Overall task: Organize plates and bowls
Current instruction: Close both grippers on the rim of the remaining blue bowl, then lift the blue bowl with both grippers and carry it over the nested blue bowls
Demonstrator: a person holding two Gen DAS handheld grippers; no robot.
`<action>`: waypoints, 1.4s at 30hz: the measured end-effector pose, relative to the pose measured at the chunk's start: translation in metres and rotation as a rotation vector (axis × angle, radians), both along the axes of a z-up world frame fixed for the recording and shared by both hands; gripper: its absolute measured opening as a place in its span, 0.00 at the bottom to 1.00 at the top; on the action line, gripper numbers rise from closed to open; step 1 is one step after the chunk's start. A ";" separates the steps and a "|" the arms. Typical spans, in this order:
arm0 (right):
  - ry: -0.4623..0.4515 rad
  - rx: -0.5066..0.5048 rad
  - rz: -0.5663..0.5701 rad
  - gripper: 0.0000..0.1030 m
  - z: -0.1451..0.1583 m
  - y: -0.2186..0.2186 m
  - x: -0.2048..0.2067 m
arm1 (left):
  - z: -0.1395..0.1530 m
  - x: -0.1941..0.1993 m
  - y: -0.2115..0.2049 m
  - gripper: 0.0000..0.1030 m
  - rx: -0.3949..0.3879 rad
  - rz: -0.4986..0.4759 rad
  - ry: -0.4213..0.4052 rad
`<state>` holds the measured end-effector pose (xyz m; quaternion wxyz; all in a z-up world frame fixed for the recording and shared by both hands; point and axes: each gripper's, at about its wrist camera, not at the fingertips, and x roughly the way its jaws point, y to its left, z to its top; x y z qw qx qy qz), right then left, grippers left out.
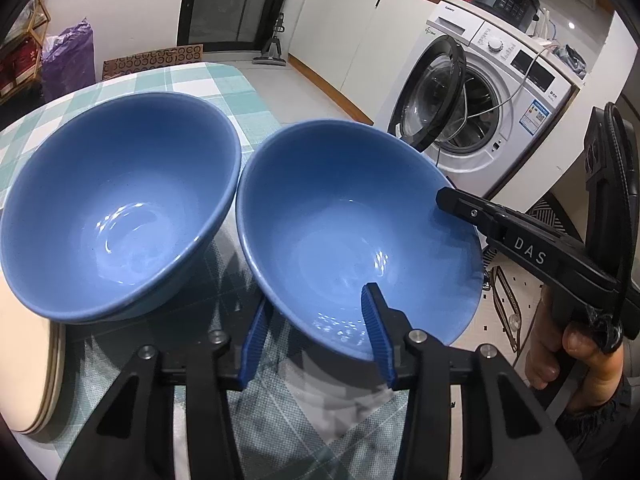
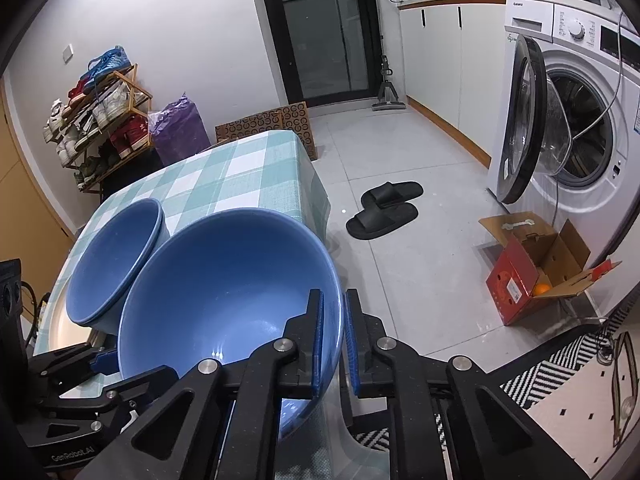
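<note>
Two blue bowls are on the checked table. The near bowl (image 1: pixel 352 232) (image 2: pixel 224 296) is tilted and held by both grippers. My left gripper (image 1: pixel 316 328) straddles its near rim, one blue finger inside, one outside. My right gripper (image 2: pixel 333 340) is shut on its right rim; it also shows in the left wrist view (image 1: pixel 448 196). The left gripper shows at the lower left of the right wrist view (image 2: pixel 100 360). The far bowl (image 1: pixel 116 208) (image 2: pixel 116 256) seems to sit on a second blue bowl, beside a pale plate (image 1: pixel 28 360) (image 2: pixel 68 328).
The table (image 1: pixel 192 80) (image 2: pixel 240 176) has a green-white checked cloth and drops off at its right edge. A washing machine (image 1: pixel 480 100) (image 2: pixel 580 120) with its door open stands to the right. Slippers (image 2: pixel 384 208) and an open red box (image 2: pixel 536 268) lie on the floor.
</note>
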<state>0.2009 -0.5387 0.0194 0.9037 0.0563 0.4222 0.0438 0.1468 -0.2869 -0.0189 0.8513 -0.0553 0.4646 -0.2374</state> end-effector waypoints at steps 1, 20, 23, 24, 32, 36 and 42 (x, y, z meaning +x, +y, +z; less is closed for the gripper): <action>-0.001 0.004 0.000 0.10 0.000 0.000 -0.001 | 0.000 0.000 0.001 0.42 -0.001 0.001 0.000; -0.007 0.005 -0.030 0.10 0.010 -0.004 -0.015 | 0.004 -0.007 -0.004 0.40 0.003 -0.031 0.000; -0.015 0.000 -0.037 0.10 0.014 -0.004 -0.019 | 0.006 -0.010 -0.005 0.40 0.001 -0.041 -0.009; -0.017 -0.002 -0.039 0.10 0.016 -0.005 -0.020 | 0.008 -0.010 -0.006 0.40 0.001 -0.044 -0.011; -0.042 -0.013 -0.055 0.10 0.031 -0.007 -0.033 | 0.018 -0.017 -0.006 0.40 -0.009 -0.068 -0.040; -0.063 -0.021 -0.058 0.10 0.042 -0.005 -0.039 | 0.025 -0.019 -0.004 0.40 -0.017 -0.074 -0.054; -0.099 -0.030 -0.061 0.10 0.058 -0.002 -0.044 | 0.037 -0.022 0.001 0.40 -0.023 -0.069 -0.089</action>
